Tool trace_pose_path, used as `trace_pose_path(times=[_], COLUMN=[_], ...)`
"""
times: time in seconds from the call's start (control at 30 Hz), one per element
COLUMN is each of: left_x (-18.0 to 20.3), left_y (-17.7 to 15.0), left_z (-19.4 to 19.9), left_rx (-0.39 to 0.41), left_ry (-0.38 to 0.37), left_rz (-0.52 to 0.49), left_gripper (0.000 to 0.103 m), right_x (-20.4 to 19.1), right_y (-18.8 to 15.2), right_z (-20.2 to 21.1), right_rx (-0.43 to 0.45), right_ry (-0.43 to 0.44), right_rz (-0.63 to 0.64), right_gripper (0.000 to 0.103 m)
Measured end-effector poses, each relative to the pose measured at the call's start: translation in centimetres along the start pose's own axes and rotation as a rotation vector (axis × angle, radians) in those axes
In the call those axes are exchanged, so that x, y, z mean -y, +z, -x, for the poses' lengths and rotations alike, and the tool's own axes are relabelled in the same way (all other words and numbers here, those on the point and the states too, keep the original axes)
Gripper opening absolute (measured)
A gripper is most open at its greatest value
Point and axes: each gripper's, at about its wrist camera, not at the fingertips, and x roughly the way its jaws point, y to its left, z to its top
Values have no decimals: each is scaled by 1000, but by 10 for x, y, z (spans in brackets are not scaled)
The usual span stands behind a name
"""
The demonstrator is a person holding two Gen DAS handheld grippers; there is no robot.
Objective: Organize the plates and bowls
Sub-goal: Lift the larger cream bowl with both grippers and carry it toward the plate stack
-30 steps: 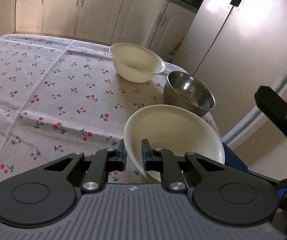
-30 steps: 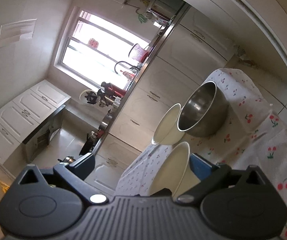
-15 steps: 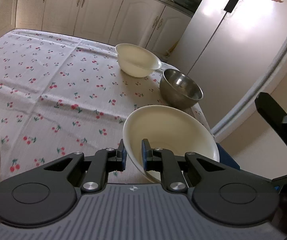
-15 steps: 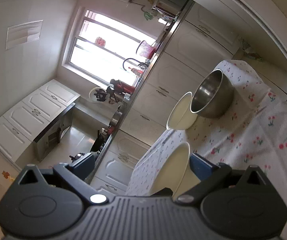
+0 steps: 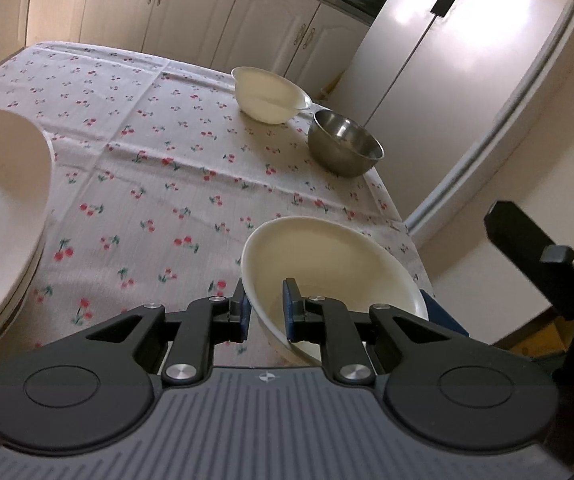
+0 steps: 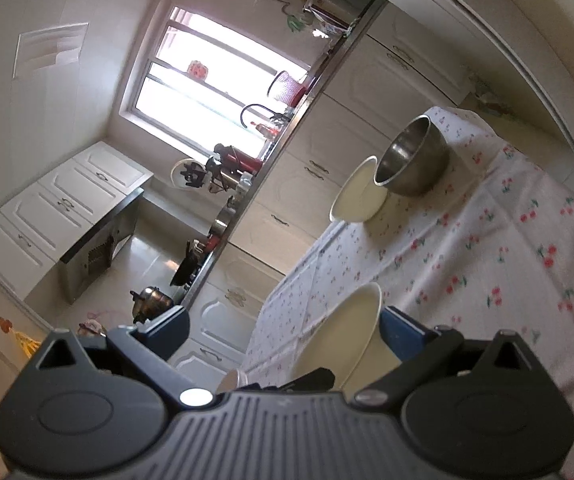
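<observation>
My left gripper [image 5: 265, 306] is shut on the near rim of a cream bowl [image 5: 327, 264], held above the cherry-print tablecloth [image 5: 159, 184]. My right gripper [image 6: 287, 328] is open, its blue fingers wide apart, one on the far side of the same cream bowl [image 6: 343, 332]. A second cream bowl [image 5: 269, 94] and a steel bowl [image 5: 345, 148] stand at the table's far right corner; both show in the right wrist view, cream [image 6: 357, 196] and steel [image 6: 413, 158]. A large white bowl [image 5: 3, 216] fills the left edge.
The table edge drops off to the right near a tall fridge [image 5: 459, 64]. Cream kitchen cabinets [image 5: 191, 12] stand behind the table. The right gripper's black body [image 5: 543, 256] hangs off the table's right side.
My left gripper has pulled back and risen with the cream bowl; the far bowls look smaller. The large white bowl has come further into view at the left. The grip is unchanged.
</observation>
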Motion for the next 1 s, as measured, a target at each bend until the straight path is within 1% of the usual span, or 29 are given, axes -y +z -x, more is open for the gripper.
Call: trace_pose_path(times=[0.47, 0.83, 1.0], left_x=[-14, -17, -18], left_y=[-31, -49, -58], left_z=[32, 38, 36], left_rx=[-15, -35, -57], left_ry=[-18, -30, -34], left_rz=[-3, -16, -23], left_gripper=[14, 15, 15], right_x=[-9, -13, -12], right_y=[-34, -44, -48], right_z=[25, 32, 32], right_rx=[-24, -38, -45], right_ry=[-6, -43, -61], right_rz=[-4, 10, 11], right_gripper=[101, 101, 101])
